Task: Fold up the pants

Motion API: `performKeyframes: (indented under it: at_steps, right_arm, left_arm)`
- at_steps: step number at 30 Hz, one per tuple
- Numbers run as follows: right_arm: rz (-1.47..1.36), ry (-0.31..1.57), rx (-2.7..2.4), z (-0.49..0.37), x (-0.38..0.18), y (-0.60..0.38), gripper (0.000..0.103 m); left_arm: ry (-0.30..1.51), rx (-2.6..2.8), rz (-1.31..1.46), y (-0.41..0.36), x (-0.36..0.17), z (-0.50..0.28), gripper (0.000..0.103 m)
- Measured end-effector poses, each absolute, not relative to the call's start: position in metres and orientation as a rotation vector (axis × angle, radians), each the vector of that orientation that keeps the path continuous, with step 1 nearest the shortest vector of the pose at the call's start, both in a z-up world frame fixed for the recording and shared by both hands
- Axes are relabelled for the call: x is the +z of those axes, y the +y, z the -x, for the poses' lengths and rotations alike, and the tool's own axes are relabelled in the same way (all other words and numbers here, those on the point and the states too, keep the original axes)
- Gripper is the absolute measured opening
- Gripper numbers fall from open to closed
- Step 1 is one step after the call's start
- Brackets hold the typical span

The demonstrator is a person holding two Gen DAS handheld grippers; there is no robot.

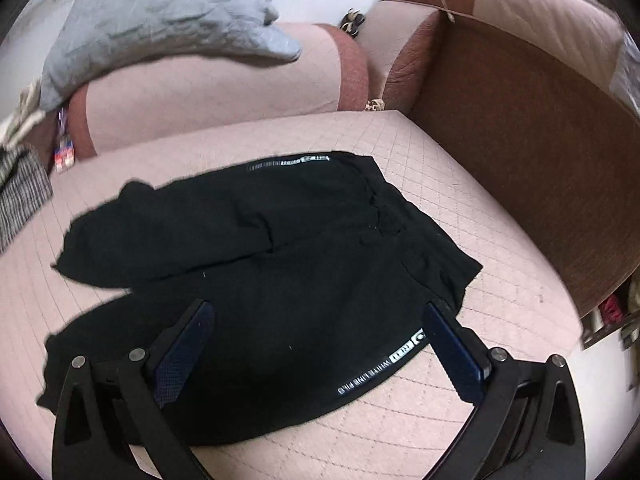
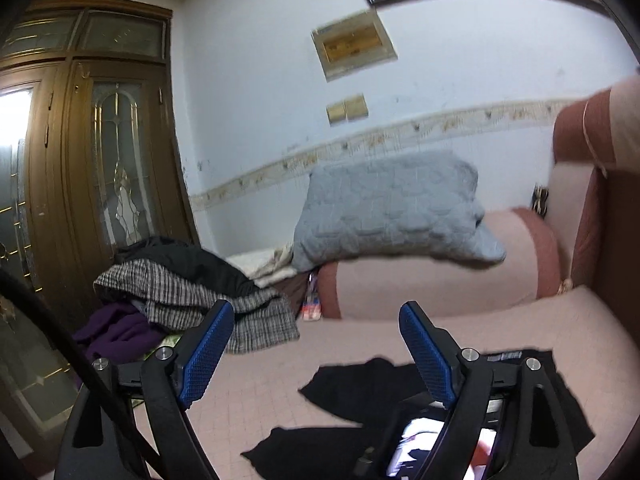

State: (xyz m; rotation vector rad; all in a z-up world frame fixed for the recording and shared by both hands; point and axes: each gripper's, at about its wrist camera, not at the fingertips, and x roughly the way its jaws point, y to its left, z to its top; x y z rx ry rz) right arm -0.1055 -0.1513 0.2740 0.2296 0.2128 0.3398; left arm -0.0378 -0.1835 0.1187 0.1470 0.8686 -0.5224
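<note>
A pair of black fabric pants (image 1: 256,264) lies spread flat on a pink quilted sofa seat (image 1: 460,208), filling the centre of the left wrist view. The left gripper (image 1: 318,312) hangs above the nearer leg with its jaws wide open, its dark blue pads (image 1: 184,356) straddling the cloth and gripping nothing.

In the right wrist view the pants (image 2: 360,384) show only along the bottom edge, below and behind the right gripper (image 2: 316,316). Its jaws also stand wide open and empty, aimed across the room rather than down at the garment.

Only this view takes in the brown wooden door with glass panels (image 2: 104,160) at left, a heap of checked and purple clothes (image 2: 192,300), and the pale blue wall. Both views show a grey quilted cushion (image 1: 160,28) on the sofa's arm.

White lettering along the nearer leg's seam reads "WHITE LINE"; the rest is unclear.
</note>
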Motion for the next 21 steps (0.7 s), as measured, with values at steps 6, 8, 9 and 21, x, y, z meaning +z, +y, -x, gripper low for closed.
performKeyframes:
  at_steps: [6,8,9,21]
  right_arm:
    - [-0.238,0.203,0.306,0.109,0.276,-0.172,0.088]
    - [-0.215,0.207,0.261,0.111,0.279,-0.188,0.091]
    - [-0.195,0.215,0.224,0.111,0.279,-0.202,0.092]
    - [-0.291,0.832,-0.035,-0.061,0.156,-0.369,0.080]
  left_arm:
    - [0.921,-0.524,-0.160,-0.158,0.095,0.034,0.103]
    - [0.951,-0.507,-0.095,-0.127,0.091,0.031,0.103]
    - [0.957,-0.503,-0.071,-0.114,0.092,0.029,0.103]
    - [0.918,-0.290,0.224,0.090,0.108,-0.095,0.099]
